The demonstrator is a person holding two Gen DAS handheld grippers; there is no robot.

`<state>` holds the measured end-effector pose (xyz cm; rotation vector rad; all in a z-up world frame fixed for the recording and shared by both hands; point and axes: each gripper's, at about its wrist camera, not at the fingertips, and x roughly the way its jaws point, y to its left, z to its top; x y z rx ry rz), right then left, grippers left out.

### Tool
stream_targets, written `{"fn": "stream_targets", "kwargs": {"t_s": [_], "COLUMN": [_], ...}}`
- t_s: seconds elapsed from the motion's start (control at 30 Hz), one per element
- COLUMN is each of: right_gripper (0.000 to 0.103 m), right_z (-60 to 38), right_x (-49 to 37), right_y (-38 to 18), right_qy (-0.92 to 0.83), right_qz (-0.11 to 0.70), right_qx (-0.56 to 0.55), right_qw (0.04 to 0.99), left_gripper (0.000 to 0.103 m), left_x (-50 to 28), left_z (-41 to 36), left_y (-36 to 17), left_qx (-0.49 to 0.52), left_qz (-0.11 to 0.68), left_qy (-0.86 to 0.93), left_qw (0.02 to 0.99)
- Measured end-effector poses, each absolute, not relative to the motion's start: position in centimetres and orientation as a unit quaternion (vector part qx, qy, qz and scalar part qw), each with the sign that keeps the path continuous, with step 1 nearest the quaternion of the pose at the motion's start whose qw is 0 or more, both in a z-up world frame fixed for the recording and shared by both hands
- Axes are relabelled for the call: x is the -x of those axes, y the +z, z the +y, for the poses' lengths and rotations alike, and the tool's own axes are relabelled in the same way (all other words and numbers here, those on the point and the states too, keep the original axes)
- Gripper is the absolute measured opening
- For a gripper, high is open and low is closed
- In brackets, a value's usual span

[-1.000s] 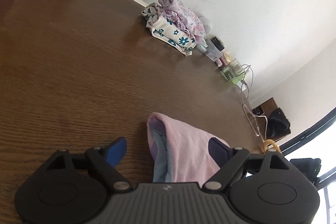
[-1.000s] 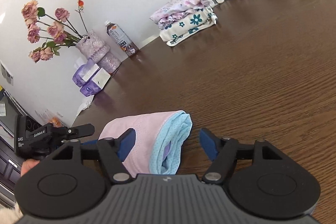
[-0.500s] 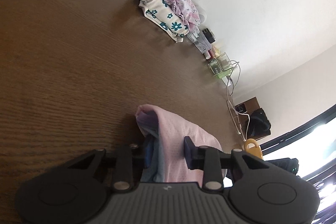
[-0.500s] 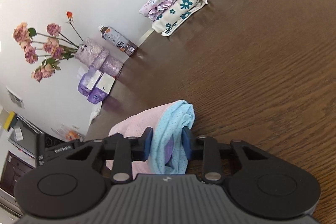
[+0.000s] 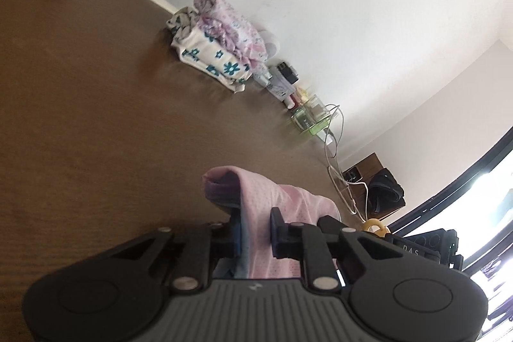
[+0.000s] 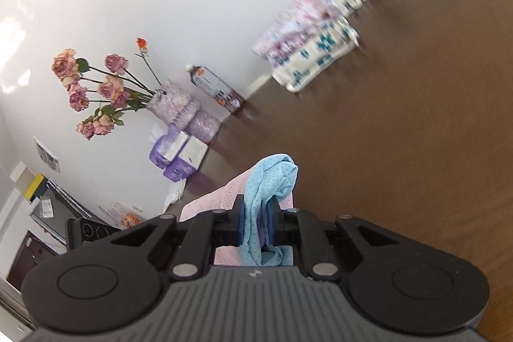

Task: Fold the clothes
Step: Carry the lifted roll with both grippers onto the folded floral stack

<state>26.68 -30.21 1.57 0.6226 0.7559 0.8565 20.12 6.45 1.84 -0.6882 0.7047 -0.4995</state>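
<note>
1. Both tongs are clamped on the same garment [image 5: 272, 207]: my left gripper [image 5: 255, 233] pinches its pink mesh end, jaws drawn narrow with cloth between them.
2. My right gripper [image 6: 255, 225] grips the blue mesh end, which bunches up above the pads [image 6: 240, 225].
3. From what I see, the garment hangs between the two grippers, lifted above the table [image 5: 96, 117]; whether any part touches the wood I cannot tell.
4. Further out, a stack [image 5: 218, 50] of folded floral clothes lies by the wall.
5. On the right view I see a bottle [image 6: 214, 87], a vase [image 6: 179, 109] of roses and purple packs [image 6: 176, 154] along the wall.
</note>
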Motion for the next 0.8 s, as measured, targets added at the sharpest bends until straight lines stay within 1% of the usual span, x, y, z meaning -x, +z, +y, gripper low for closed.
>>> {"fn": "stream_targets", "kwargs": {"t_s": [0.13,0.27,0.47,0.57,0.67,0.8], "right_gripper": [0.012,0.012,0.012,0.012,0.012,0.012], "right_z": [-29.6,-28.7,-26.3,-25.0,-23.8,-23.2], "right_x": [-28.3,-31.2,-37.9,-42.3,-46.6,-51.9], "right_y": [5.6,10.8,18.3,19.5,19.3,16.9], "right_qy": [0.410,0.418,0.411,0.397,0.383,0.363], "right_qz": [0.312,0.267,0.210,0.210,0.223,0.245], "right_qx": [-0.263,-0.237,-0.210,-0.208,-0.204,-0.222], "right_qw": [0.816,0.835,0.862,0.869,0.873,0.871], "left_gripper": [0.015,0.015,0.015,0.015,0.015,0.015], "left_x": [-21.5,-23.9,-30.8,-34.3,-38.0,-43.4], "left_z": [6.4,6.1,5.6,5.3,5.0,4.8], "left_y": [5.5,10.3,15.1,17.3,19.1,17.4], "left_qx": [0.310,0.290,0.280,0.276,0.270,0.256], "left_qz": [0.296,0.253,0.214,0.196,0.182,0.193], "left_qy": [-0.245,-0.246,-0.222,-0.208,-0.194,-0.173], "left_qw": [0.869,0.890,0.909,0.918,0.925,0.931]}}
